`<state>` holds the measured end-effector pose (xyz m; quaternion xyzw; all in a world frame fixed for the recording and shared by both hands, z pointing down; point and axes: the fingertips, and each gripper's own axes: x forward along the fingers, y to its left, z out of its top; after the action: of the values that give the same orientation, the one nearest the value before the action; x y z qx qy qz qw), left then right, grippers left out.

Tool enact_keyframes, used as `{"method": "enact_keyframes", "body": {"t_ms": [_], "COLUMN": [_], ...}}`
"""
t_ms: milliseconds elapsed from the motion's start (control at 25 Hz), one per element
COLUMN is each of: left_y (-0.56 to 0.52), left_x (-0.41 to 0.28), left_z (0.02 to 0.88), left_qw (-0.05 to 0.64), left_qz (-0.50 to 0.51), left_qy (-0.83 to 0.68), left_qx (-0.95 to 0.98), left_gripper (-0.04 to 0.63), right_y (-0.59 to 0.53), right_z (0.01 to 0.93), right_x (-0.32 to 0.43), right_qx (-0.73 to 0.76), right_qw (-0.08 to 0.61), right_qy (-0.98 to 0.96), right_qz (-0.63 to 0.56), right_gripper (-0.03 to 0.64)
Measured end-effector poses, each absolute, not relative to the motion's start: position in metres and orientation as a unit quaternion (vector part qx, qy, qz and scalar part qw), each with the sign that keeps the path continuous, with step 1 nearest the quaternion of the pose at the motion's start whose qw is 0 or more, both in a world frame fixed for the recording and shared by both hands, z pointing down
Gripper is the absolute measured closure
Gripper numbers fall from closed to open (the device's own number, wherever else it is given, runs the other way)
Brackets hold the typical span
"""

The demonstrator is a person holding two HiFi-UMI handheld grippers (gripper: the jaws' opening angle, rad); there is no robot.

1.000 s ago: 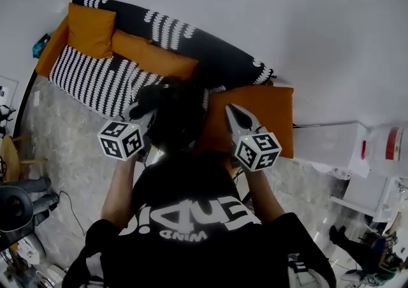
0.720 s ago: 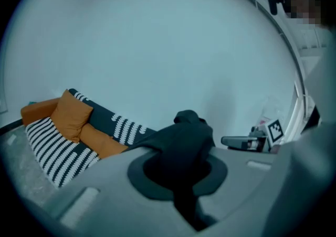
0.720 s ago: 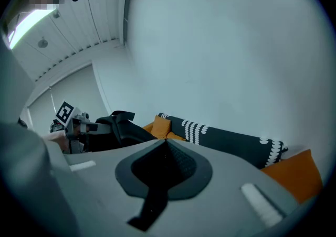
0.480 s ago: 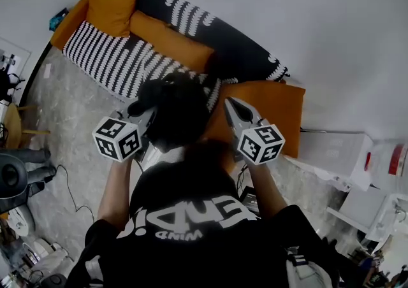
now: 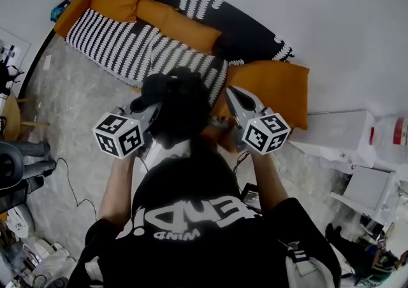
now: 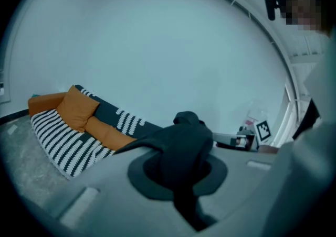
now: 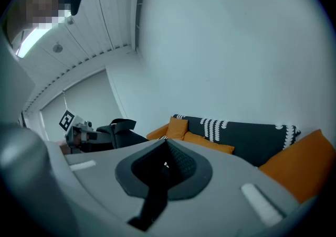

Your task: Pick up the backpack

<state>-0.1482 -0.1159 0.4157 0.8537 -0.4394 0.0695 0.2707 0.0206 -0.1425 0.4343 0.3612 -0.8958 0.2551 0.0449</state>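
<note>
Left tongs [image 6: 178,175] clamped on black backpack [image 5: 178,108], raised in front of sofa [image 5: 191,13]; right tongs [image 7: 164,165] closed, empty.

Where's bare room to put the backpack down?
The striped seat, between the back cushions and the front edge, is bare. So is the floor before the sofa. Crowded: big orange cushion at the right end, boxes beyond it.

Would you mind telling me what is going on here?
A person stands in front of the striped sofa with a gripper in each hand. The left gripper is shut on the fabric of the black backpack. The right gripper is beside the backpack and looks shut, with nothing in it.
</note>
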Motion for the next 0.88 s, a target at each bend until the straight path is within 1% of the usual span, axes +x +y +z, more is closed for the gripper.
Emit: {"method": "enact_keyframes", "body": {"t_ms": [280, 480, 680, 880], "left_y": [-0.038, 0.007, 0.039, 0.07], "left_x": [-0.176, -0.17, -0.168, -0.173], "left_z": [0.427, 0.442, 0.446, 0.446], "left_qw": [0.291, 0.306, 0.294, 0.291], "left_qz": [0.08, 0.1, 0.12, 0.107], "left_qy": [-0.425, -0.421, -0.435, -0.463], "left_qx": [0.853, 0.848, 0.843, 0.83], "left_gripper": [0.569, 0.569, 0.569, 0.569], "right_y": [-0.05, 0.004, 0.023, 0.037], "right_z": [0.42, 0.43, 0.444, 0.436], "right_x": [0.019, 0.043, 0.037, 0.024], "right_qx": [0.399, 0.426, 0.413, 0.385], "right_qw": [0.065, 0.08, 0.096, 0.112], "right_qy": [-0.884, -0.868, -0.87, -0.893], "right_qz": [0.235, 0.243, 0.252, 0.205], "right_gripper": [0.617, 0.617, 0.617, 0.618]}}
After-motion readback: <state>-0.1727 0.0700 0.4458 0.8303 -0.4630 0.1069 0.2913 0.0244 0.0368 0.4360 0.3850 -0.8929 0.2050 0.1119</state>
